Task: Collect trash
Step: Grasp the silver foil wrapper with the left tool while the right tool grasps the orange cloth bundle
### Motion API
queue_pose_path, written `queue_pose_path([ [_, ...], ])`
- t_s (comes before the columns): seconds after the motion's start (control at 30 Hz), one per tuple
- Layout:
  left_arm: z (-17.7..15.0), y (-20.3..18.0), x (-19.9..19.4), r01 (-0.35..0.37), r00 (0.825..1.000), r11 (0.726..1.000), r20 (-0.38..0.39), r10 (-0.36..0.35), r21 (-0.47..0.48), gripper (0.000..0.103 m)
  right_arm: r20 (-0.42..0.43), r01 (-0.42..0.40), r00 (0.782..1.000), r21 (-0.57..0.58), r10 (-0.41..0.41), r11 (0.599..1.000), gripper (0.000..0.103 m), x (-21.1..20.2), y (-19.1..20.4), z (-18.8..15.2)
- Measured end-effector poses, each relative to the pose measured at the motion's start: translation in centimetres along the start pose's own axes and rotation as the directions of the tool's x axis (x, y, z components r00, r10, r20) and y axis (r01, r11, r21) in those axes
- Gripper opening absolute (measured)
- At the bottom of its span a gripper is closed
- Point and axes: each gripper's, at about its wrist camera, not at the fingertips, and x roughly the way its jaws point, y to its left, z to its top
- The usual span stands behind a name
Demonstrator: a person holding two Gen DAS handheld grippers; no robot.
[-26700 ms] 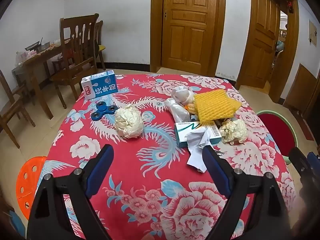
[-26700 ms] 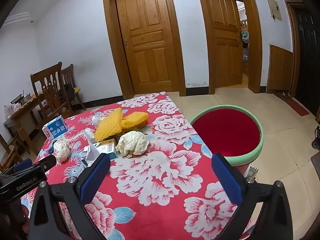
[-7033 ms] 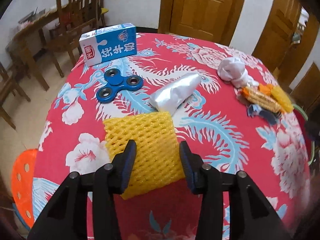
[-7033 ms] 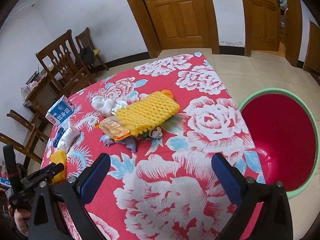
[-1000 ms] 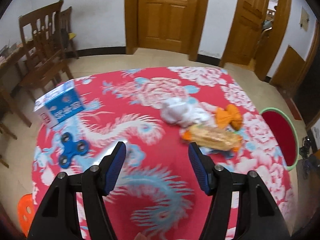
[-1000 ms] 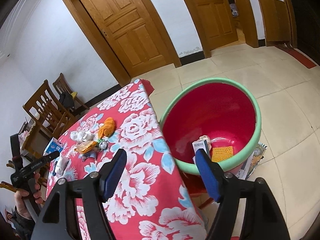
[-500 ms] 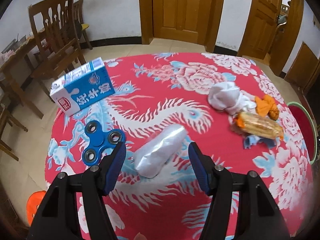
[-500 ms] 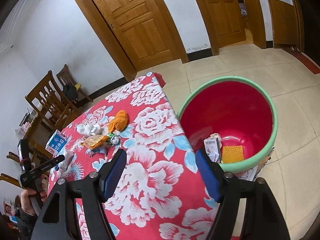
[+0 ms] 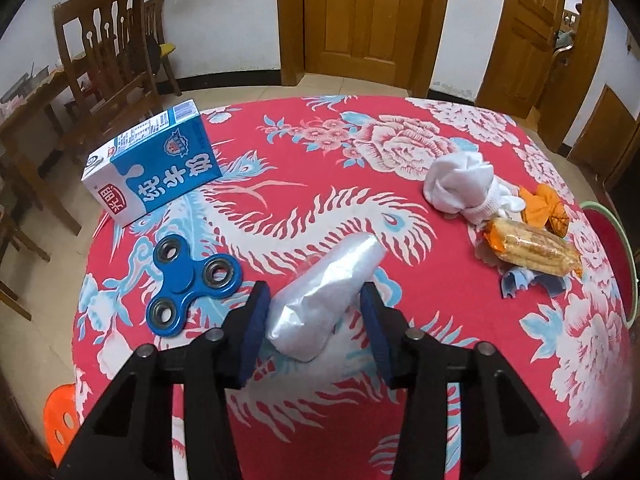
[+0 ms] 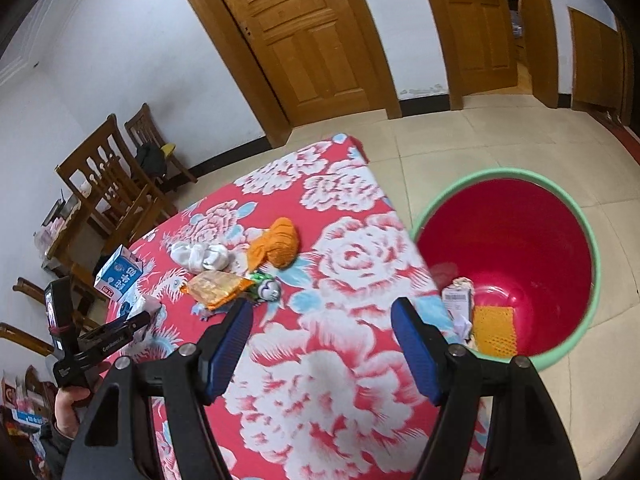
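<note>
A crumpled clear plastic bag (image 9: 325, 294) lies on the red floral tablecloth (image 9: 304, 412). My left gripper (image 9: 314, 322) is open, its jaws either side of the bag's near end, and its fingers (image 9: 256, 320) are close to it. A white tissue wad (image 9: 460, 184), an orange wrapper (image 9: 544, 208), a snack packet (image 9: 532, 246) and a blue scrap (image 9: 516, 282) lie at the right. My right gripper (image 10: 322, 342) is open and empty above the table's near edge, beside the red bin (image 10: 516, 256), which holds a yellow foam net (image 10: 494, 330) and a box (image 10: 456, 302).
A blue milk carton (image 9: 154, 168) and a blue fidget spinner (image 9: 190, 280) lie at the table's left. Wooden chairs (image 9: 108, 64) stand beyond the table. An orange stool (image 9: 60, 412) is on the floor at the lower left. Wooden doors (image 9: 360, 16) are behind.
My left gripper has come down and forward, and its jaws now straddle the plastic bag. My right gripper has swung back from the bin toward the table.
</note>
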Motion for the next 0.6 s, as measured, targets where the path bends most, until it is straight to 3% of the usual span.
queue_pose_path([
  [0.27, 0.0, 1.0, -0.5, 0.122, 0.992, 0.985, 0.038, -0.118, -0.125, 0.043, -0.032, 0.029, 0.999, -0.034, -0.03, 0.999, 0.074, 4.2, 2.6, 1.5],
  [0.43, -0.5, 1.3, -0.7, 0.144, 0.988, 0.977, 0.082, -0.133, -0.155, 0.043, -0.056, 0.057, 0.997, -0.055, -0.06, 0.997, 0.073, 7.4, 3.9, 1.7],
  [0.6, -0.8, 1.7, -0.7, 0.169, 0.983, 0.971, 0.106, -0.152, -0.167, 0.043, -0.07, 0.094, 0.993, -0.065, -0.098, 0.994, 0.065, 10.4, 5.0, 2.0],
])
